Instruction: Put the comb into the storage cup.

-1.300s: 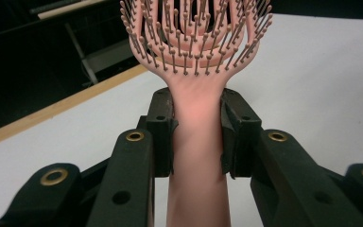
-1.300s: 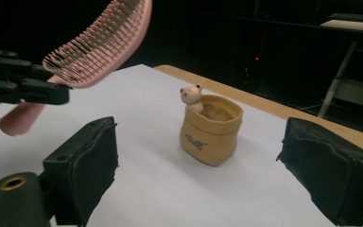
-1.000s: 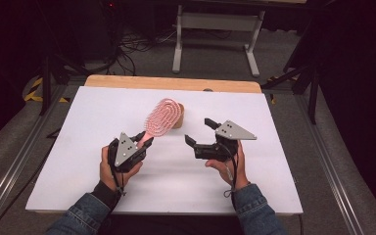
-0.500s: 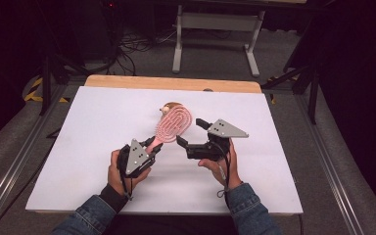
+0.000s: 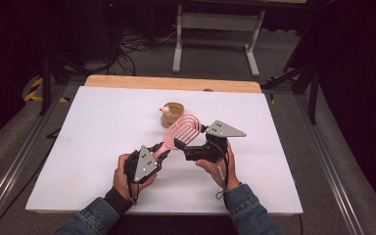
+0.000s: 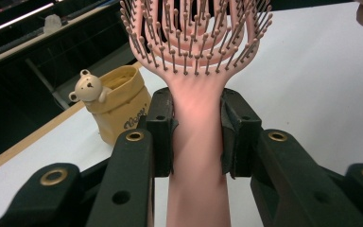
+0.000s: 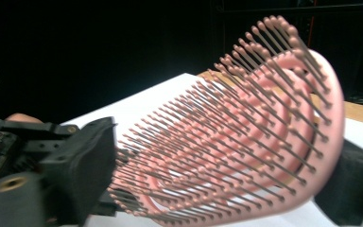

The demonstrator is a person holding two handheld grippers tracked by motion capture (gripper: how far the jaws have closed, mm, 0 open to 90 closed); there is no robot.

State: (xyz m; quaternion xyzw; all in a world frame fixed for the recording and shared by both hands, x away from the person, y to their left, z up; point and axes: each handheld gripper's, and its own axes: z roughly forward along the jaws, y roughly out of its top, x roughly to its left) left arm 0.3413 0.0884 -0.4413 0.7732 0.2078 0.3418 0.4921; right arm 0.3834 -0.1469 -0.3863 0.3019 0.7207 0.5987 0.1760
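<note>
A pink vented hairbrush (image 5: pixel 178 133) is lifted off the white table (image 5: pixel 78 137), its head pointing away from me. My left gripper (image 5: pixel 159 152) is shut on the handle; in the left gripper view both jaws press the pink handle (image 6: pixel 198 123) and the bristles face the camera. My right gripper (image 5: pixel 190 137) stands open with one jaw on either side of the brush head (image 7: pixel 246 142), one by the bristle tips and one behind the back. I cannot tell whether those jaws touch it. A small tan cup (image 5: pixel 172 113) with a bear figure stands just beyond the brush.
The cup (image 6: pixel 118 106) sits to the left of the brush in the left gripper view. A wooden strip (image 5: pixel 171 83) borders the table's far edge. Metal stand legs (image 5: pixel 215 39) and cables lie on the floor beyond it.
The left gripper has pulled the brush nearer and to the right, away from the cup. The right gripper has moved left so that its jaws now straddle the brush head.
</note>
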